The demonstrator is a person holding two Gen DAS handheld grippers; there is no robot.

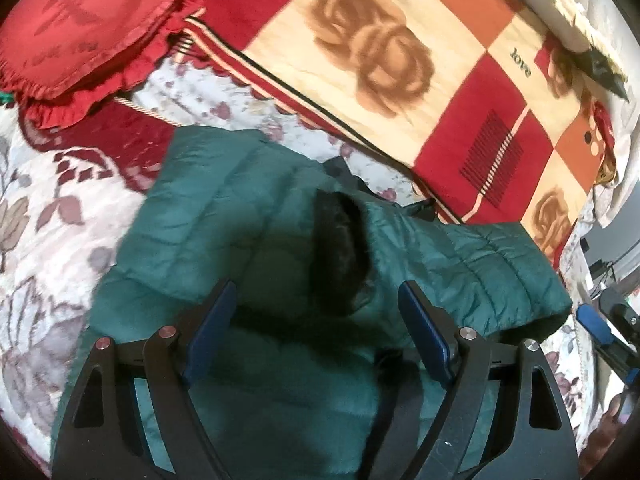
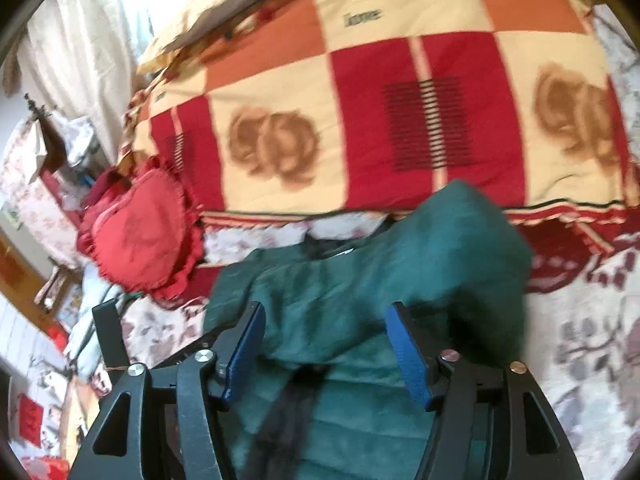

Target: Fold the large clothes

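A dark green quilted puffer jacket [image 1: 240, 220] lies bunched on a floral bedspread [image 1: 52, 216], with a black fur trim [image 1: 340, 252] on top. My left gripper [image 1: 316, 300] is open above the jacket, holding nothing. The right wrist view shows the same jacket [image 2: 360, 280], one part raised in a hump [image 2: 472, 240]. My right gripper [image 2: 326, 320] is open over the jacket, its blue pads [image 2: 408, 356] on either side of the cloth. A blue pad of the right gripper also shows at the right edge of the left wrist view [image 1: 596, 324].
A red, orange and cream checked blanket [image 1: 400, 60] lies folded behind the jacket. A red frilled heart cushion [image 1: 80, 28] sits at the bed's end; it also shows in the right wrist view [image 2: 144, 236]. Cluttered furniture [image 2: 40, 200] stands beyond the bed.
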